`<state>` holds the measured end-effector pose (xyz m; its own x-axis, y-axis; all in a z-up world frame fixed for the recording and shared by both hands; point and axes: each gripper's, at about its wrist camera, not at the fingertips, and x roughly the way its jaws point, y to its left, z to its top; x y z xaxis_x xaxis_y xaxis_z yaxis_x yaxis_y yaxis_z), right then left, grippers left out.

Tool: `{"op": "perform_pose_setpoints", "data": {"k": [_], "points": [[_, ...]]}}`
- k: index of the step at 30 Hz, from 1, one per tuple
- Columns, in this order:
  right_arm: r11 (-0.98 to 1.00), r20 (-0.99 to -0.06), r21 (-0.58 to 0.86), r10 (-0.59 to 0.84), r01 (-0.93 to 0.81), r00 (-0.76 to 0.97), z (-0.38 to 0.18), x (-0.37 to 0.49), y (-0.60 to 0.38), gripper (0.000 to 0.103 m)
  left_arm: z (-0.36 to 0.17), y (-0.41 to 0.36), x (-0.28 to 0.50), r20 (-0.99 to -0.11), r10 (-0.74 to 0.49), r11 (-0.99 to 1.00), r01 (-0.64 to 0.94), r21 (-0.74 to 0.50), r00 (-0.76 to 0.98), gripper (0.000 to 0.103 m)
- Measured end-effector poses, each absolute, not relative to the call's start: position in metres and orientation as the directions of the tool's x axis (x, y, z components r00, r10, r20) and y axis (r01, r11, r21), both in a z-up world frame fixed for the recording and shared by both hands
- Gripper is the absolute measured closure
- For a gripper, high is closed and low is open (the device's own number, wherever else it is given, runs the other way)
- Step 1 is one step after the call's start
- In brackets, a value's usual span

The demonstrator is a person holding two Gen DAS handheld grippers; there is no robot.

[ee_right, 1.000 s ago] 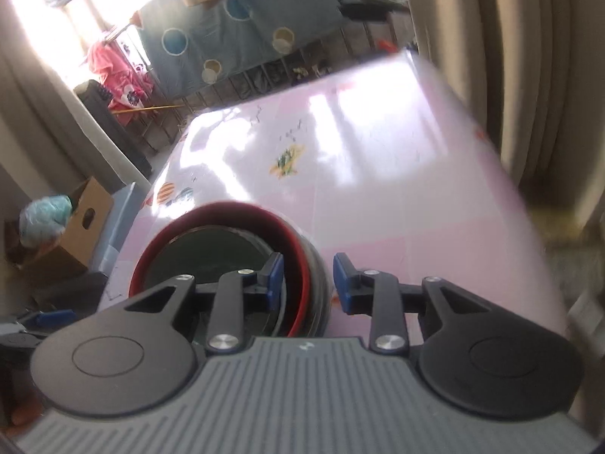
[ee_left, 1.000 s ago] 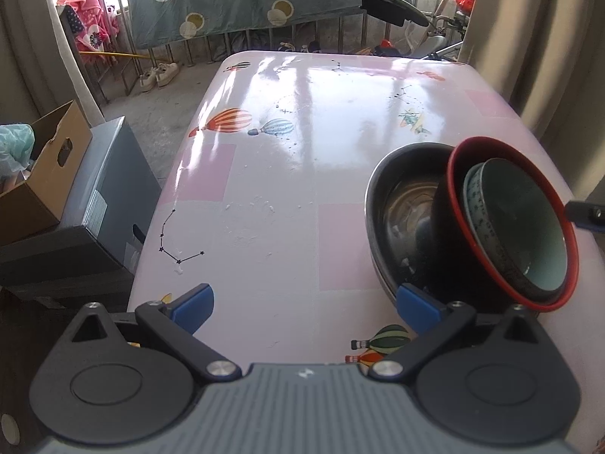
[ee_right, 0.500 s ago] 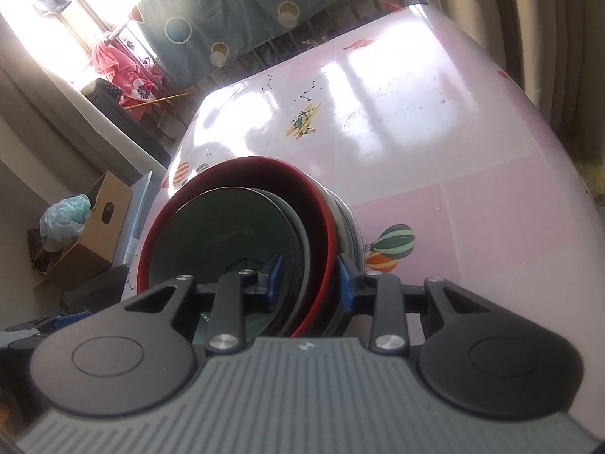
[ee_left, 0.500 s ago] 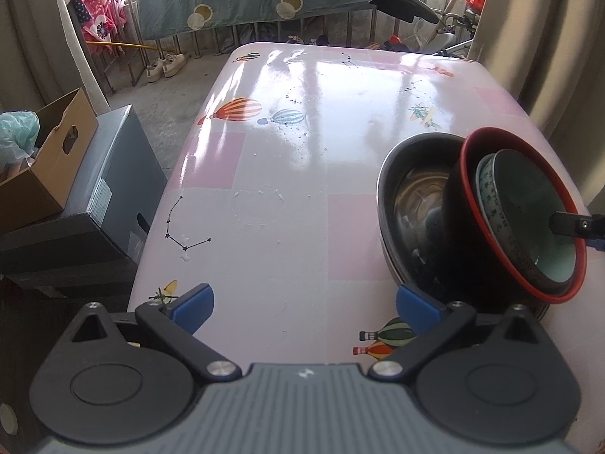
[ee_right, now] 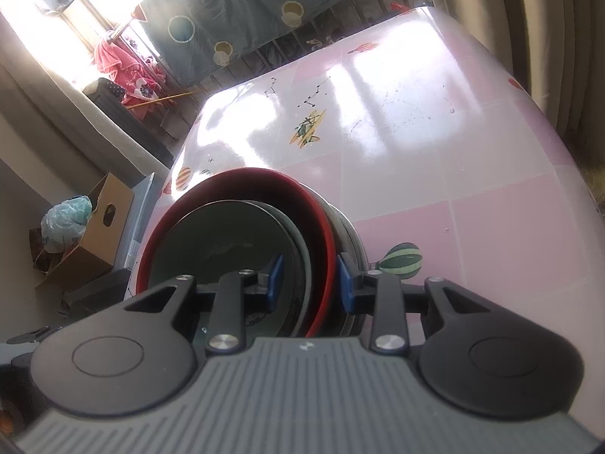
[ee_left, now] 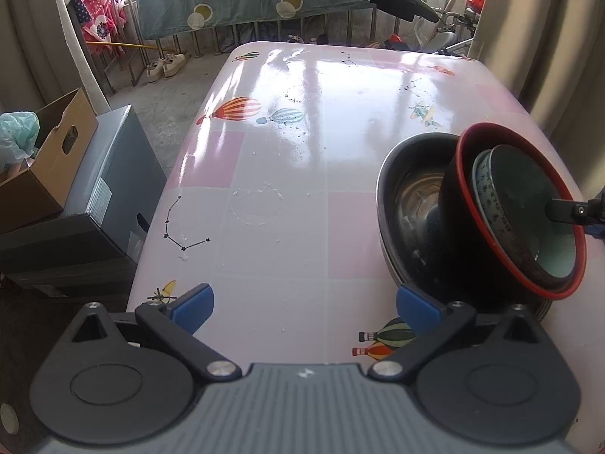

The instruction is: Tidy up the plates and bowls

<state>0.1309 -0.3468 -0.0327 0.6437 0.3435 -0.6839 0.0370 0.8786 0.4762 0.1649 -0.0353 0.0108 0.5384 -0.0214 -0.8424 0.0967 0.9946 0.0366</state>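
Your red bowl (ee_right: 242, 204), with the green bowl (ee_right: 227, 249) nested in it, leans tilted inside the steel bowl (ee_left: 412, 204) near the table's (ee_left: 302, 151) right edge, by the near corner. Your right gripper (ee_right: 308, 282) has come down with the pair: its pads pinch both rims together, one inside the green bowl, one outside the red. So the stack is nearly seated, though not yet level; the steel rim is what it leans on. Your left gripper (ee_left: 302, 302) hovers spread wide over bare table, holding nothing. A box (ee_left: 49, 159) sits off the left edge, clear of you.
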Motion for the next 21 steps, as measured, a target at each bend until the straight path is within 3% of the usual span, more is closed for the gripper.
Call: {"op": "perform_pose_setpoints", "data": {"k": [10, 21], "points": [[0.824, -0.655, 0.566, 0.425, 0.033, 0.624, -0.0359, 0.1257, -0.3454, 0.073, 0.0092, -0.0395, 0.1652, -0.848, -0.026, 0.993, 0.109, 0.038, 0.529, 0.000], [0.811, -0.636, 0.583, 0.424, 0.041, 0.645, -0.0378, 0.1266, -0.3434, 0.072, 0.0150, -0.0405, 0.1595, -0.837, -0.018, 0.992, 0.112, 0.052, 0.546, 0.000]]}}
